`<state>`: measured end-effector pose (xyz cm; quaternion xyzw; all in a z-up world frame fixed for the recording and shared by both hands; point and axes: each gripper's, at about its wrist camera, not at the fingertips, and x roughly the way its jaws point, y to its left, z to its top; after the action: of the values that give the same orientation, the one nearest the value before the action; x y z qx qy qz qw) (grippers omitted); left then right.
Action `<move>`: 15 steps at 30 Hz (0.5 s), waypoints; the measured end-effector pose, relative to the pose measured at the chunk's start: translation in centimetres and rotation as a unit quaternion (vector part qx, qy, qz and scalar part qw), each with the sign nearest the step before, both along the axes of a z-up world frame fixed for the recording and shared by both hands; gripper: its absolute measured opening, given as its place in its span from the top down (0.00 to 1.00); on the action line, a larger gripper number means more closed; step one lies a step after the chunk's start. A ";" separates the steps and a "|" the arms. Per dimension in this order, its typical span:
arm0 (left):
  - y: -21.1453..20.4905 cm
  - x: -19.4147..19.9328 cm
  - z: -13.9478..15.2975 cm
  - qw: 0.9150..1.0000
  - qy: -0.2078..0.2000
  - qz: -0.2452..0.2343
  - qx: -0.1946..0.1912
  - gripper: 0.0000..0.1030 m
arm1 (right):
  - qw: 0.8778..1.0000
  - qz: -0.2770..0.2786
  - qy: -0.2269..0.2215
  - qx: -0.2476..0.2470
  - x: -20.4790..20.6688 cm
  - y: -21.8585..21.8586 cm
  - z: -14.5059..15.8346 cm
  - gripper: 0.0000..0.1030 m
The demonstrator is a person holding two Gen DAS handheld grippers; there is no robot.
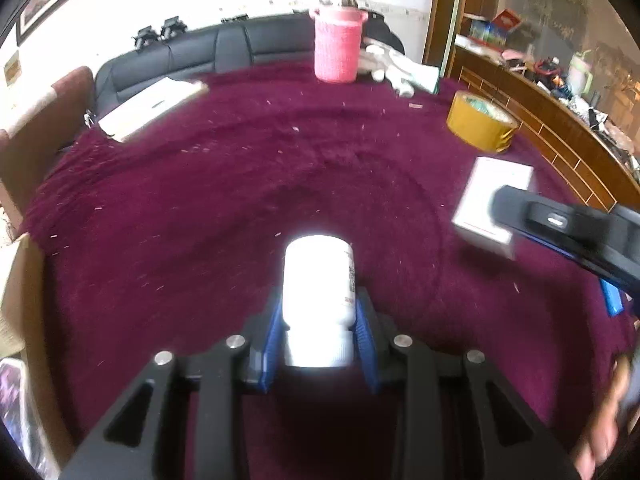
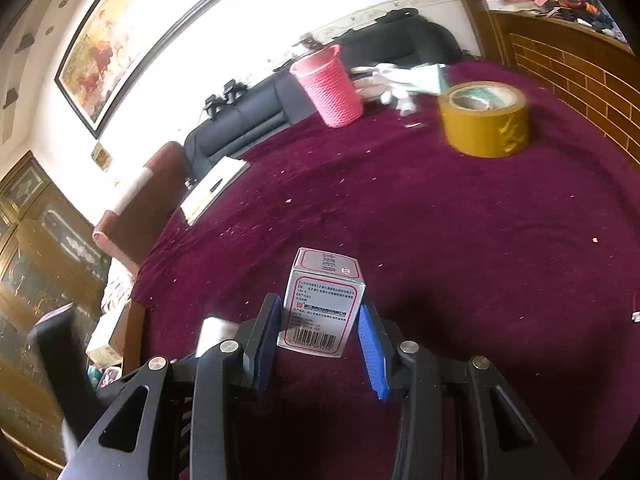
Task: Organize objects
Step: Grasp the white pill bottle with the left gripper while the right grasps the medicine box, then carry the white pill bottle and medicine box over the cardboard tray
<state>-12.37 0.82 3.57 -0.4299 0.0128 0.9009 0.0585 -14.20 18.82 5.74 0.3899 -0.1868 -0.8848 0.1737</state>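
White bottle (image 1: 318, 300) pinched between left jaws.

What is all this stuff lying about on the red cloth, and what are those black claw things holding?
Cloth: one, dark red, covering the whole table.
Basket: one, pink, woven look, at the far edge.
Tape roll: one, yellow-brown, far right.
Gloves: a white heap, count unclear, beside the basket.
Book: one, pale, far left edge.
Sofa: one, black, behind the table.
Painting: one, framed, on the wall.
Bottle: one, white, between the left fingers.
Box: one, white with red border and barcode, between the right fingers.
Left gripper: black with blue pads, closed on the bottle.
Right gripper: same make, holding the box.
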 end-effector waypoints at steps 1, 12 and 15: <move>-0.2 0.8 0.4 1.000 0.007 0.001 -0.003 0.69 | 1.000 0.006 0.001 0.002 0.1 -0.4 0.0 0.59; -4.6 11.9 5.6 0.994 0.103 0.026 -0.023 0.68 | 0.995 0.097 0.029 0.006 3.9 -6.1 1.3 0.59; -6.1 13.8 6.2 0.993 0.114 0.038 -0.019 0.68 | 0.993 0.114 0.036 0.012 5.8 -7.6 1.7 0.59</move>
<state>1.44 -5.29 9.79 -0.3253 0.0207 0.9453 0.0144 -8.37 11.18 7.46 0.3786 -0.1244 -0.8749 0.2753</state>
